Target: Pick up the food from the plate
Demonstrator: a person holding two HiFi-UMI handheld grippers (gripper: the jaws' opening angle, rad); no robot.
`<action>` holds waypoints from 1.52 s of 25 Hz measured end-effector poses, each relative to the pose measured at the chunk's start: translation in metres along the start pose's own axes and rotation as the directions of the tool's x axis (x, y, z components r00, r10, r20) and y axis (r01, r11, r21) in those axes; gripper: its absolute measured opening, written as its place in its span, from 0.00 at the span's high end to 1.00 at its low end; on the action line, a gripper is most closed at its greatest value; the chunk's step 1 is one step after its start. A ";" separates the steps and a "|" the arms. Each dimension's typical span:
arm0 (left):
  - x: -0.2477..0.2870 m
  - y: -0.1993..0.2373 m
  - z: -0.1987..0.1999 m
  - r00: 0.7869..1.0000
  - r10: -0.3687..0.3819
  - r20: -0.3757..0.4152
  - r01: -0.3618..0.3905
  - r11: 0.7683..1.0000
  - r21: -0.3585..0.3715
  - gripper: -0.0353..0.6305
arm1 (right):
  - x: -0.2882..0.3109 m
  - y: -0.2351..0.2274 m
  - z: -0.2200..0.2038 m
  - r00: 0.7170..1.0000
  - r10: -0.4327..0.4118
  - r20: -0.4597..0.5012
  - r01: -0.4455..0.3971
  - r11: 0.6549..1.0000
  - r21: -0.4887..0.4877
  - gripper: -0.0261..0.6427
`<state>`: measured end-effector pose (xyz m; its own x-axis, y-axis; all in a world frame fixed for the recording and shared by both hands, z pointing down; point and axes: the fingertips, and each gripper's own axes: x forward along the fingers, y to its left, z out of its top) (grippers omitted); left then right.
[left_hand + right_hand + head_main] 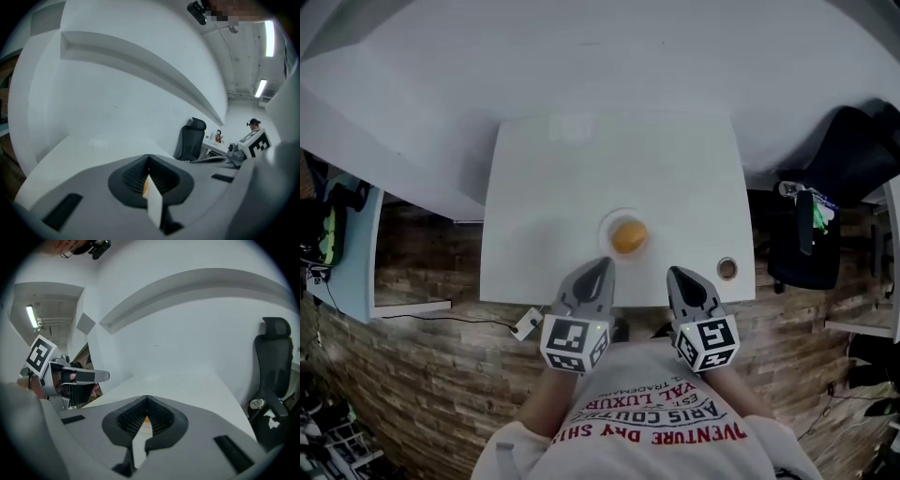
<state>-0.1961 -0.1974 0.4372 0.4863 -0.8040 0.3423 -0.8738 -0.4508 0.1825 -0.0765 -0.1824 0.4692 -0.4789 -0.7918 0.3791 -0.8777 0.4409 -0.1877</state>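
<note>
Pickup has not begun, as far as I can judge: the round orange piece of food (628,236) lies on the small white round plate (606,225), which stands toward the near edge of the white rectangular table (553,187), a little right of its middle. Both tools are held at that near edge, in front of the person's chest. The left gripper (600,267) is near and slightly left of the plate, its tip close to the rim but clear of the food. Its own view shows the two grey jaws pressed together at the tip with nothing caught between them, only a sliver of orange showing through the slot lower down. The right gripper (677,275) sits near and right of the plate, a bit farther off, and its jaws too meet at the tip, clenched on nothing. A small round brownish object (727,269) rests by the table's near right corner, apart from the plate; I cannot tell what it is. A black office chair (825,216) stands off the table's right side. The step in hand looks like the approach. Next, one gripper would need to part its jaws, move forward over the plate until the food sits between the pads, then close gently and lift. The plate looks light and could slide if nudged.
</note>
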 end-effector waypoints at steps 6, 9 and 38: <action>0.020 0.017 -0.020 0.997 -0.033 -0.068 0.033 0.999 0.005 0.94 | 0.017 -0.009 -0.005 0.998 -0.052 -0.037 0.053 0.998 0.017 0.94; 0.034 0.018 -0.032 0.992 -0.043 -0.116 0.044 0.999 0.001 0.94 | 0.024 -0.019 -0.007 0.997 -0.060 -0.054 0.062 0.998 0.022 0.94; 0.165 0.030 -0.154 0.810 -0.093 -0.579 0.165 0.983 0.074 0.32 | 0.108 -0.110 -0.058 0.962 -0.009 -0.273 0.037 0.994 0.099 0.94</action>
<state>-0.1437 -0.2841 0.6407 0.4706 -0.3853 0.7938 -0.7784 -0.6050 0.1679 -0.0305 -0.2924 0.5833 -0.4478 -0.6500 0.6140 -0.8924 0.3674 -0.2619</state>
